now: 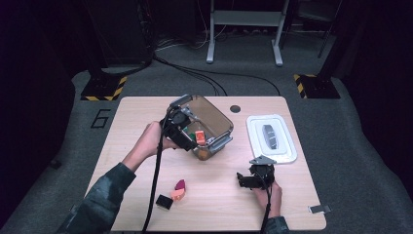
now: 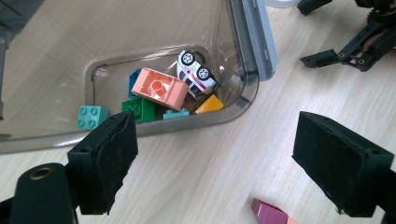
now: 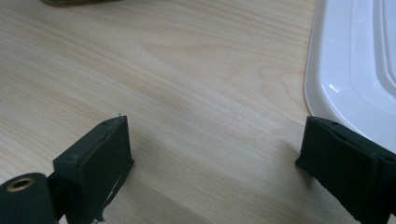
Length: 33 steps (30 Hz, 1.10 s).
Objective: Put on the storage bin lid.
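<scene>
white lid (image 1: 271,138) | right of table (image 1: 131,109); black block (image 1: 163,201) | near edge; floor cables (image 1: 195,73)

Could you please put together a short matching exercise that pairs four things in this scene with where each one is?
Things:
1. toy car
2. white lid
3. magenta block
4. left claw

Places:
A. flat on the table, right of the bin
B. open, over the table beside the bin
C. on the table near the front edge
D. inside the clear bin

Pairs: 1-D, 2-A, 3-C, 4-B
</scene>
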Each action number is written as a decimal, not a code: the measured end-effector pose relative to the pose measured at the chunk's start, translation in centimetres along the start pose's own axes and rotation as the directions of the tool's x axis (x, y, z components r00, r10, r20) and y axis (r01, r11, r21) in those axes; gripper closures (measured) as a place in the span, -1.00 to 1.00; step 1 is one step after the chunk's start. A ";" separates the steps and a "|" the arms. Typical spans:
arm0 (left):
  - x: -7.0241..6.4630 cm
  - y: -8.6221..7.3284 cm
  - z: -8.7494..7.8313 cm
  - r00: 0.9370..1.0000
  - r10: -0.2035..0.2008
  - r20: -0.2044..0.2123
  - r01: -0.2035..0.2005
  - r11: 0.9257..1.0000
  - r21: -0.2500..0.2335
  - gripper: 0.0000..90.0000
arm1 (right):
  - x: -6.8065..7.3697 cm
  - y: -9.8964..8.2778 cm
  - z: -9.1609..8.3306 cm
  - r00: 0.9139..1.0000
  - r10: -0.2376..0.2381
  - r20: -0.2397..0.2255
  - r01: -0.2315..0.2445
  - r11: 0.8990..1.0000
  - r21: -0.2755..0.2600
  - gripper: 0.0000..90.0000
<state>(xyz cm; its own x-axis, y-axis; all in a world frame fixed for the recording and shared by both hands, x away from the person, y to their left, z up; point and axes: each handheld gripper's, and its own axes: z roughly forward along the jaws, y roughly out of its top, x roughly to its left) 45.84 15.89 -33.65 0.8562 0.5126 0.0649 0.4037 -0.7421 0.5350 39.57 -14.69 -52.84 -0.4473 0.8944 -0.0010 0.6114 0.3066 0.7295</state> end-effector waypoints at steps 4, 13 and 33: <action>0.0 -1.6 -0.9 1.000 -0.021 -0.009 0.021 0.999 -0.049 -0.74 | 0.0 0.0 0.0 1.000 0.000 0.000 0.000 1.000 0.000 -0.83; -0.1 -6.1 -1.6 0.996 -0.087 -0.037 0.081 0.989 -0.125 -0.78 | 0.0 0.0 0.0 1.000 0.000 0.001 0.000 1.000 0.000 -0.83; -2.1 -12.1 1.0 0.986 -0.165 -0.020 0.160 0.976 -0.146 -0.86 | 0.0 0.0 0.0 1.000 0.001 0.002 -0.001 1.000 0.000 -0.83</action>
<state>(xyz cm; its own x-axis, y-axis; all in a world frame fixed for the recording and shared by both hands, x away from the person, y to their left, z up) 39.50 23.34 -41.12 0.7714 0.6363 -0.0077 0.4844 -0.5793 0.6556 39.56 -14.67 -52.84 -0.4457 0.8952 -0.0015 0.6117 0.3057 0.7296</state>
